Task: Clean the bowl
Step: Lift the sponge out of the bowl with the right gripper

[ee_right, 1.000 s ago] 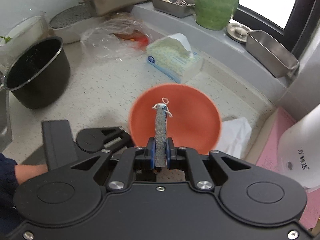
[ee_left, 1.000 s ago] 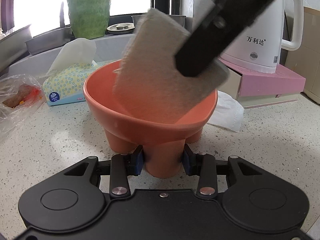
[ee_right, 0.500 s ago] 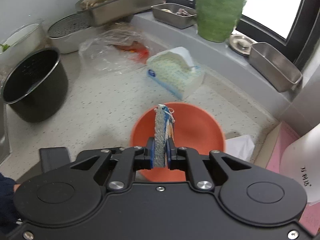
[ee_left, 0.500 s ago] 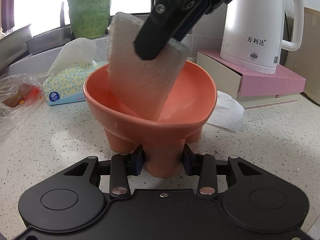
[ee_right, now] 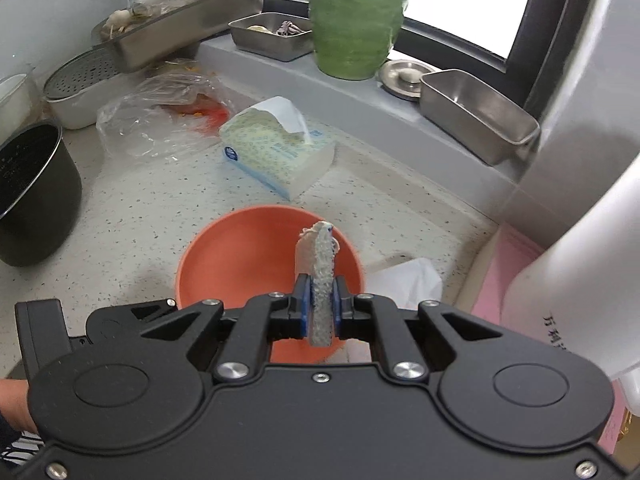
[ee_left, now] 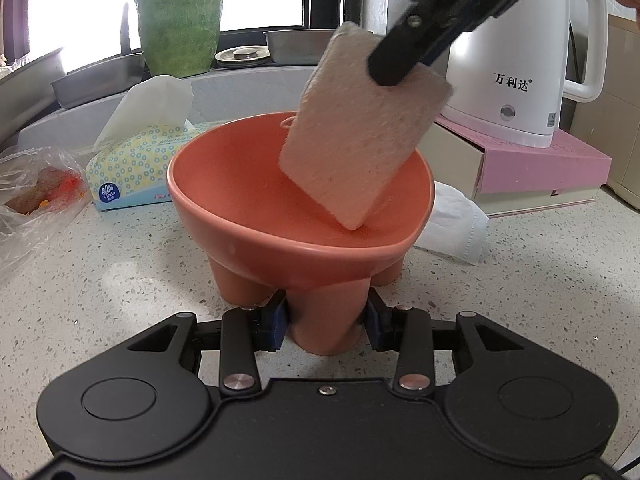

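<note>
An orange footed bowl (ee_left: pixel 248 204) stands on the speckled counter. My left gripper (ee_left: pixel 326 320) is shut on the bowl's near foot, a blue pad on each side. A beige sponge (ee_left: pixel 356 140) hangs tilted into the right half of the bowl, its lower corner close to the inner wall; whether it touches I cannot tell. My right gripper (ee_right: pixel 321 312) is shut on the sponge (ee_right: pixel 322 276), which stands edge-on over the bowl (ee_right: pixel 236 264). In the left wrist view the right gripper's black fingers (ee_left: pixel 404 64) reach down from the upper right.
A tissue pack (ee_left: pixel 136 168) and a plastic bag (ee_left: pixel 36 192) lie left of the bowl. A crumpled tissue (ee_left: pixel 456 224), a pink box (ee_left: pixel 532 168) and a white kettle (ee_left: pixel 516 64) are right. A black pot (ee_right: pixel 32 196), green planter (ee_right: pixel 356 20) and steel trays (ee_right: pixel 476 112) ring the counter.
The right gripper has swept the sponge from the bowl's left side over to its right side, tilting it. The left gripper and the bowl have stayed still.
</note>
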A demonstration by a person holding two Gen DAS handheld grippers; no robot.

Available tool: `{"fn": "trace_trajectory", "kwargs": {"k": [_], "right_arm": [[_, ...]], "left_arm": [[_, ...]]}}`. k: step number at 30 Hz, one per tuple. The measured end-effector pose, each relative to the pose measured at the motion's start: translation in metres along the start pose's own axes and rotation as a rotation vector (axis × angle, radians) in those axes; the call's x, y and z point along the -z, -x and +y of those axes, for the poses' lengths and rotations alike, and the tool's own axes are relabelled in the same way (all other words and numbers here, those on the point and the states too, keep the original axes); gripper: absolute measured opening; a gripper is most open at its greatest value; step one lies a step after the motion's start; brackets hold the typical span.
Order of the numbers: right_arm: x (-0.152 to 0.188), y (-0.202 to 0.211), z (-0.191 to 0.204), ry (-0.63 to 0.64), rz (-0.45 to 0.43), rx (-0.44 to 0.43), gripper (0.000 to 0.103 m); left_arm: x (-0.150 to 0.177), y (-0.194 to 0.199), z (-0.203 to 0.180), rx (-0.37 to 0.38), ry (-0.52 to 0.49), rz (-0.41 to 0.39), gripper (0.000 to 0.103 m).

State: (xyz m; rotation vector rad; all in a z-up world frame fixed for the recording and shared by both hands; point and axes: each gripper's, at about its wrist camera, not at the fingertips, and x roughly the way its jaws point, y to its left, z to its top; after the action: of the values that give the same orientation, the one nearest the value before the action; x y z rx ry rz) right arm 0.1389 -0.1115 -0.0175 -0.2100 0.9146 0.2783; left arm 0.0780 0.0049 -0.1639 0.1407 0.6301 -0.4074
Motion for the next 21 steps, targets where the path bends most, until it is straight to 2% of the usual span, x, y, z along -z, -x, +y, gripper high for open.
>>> {"fn": "trace_trajectory", "kwargs": {"k": [6, 17, 21], "right_arm": [[0.008, 0.012, -0.006, -0.031, -0.012, -0.016, 0.013], [0.005, 0.047, -0.033, -0.148, -0.145, 0.021, 0.012], [0.002, 0.050, -0.041, -0.163, -0.159, 0.043, 0.011]], "left_arm": [[0.000, 0.000, 0.001, 0.002, 0.004, 0.000, 0.038], [0.001, 0.000, 0.001, 0.000, 0.005, -0.001, 0.038], [0.001, 0.000, 0.001, 0.000, 0.004, -0.001, 0.038]]}}
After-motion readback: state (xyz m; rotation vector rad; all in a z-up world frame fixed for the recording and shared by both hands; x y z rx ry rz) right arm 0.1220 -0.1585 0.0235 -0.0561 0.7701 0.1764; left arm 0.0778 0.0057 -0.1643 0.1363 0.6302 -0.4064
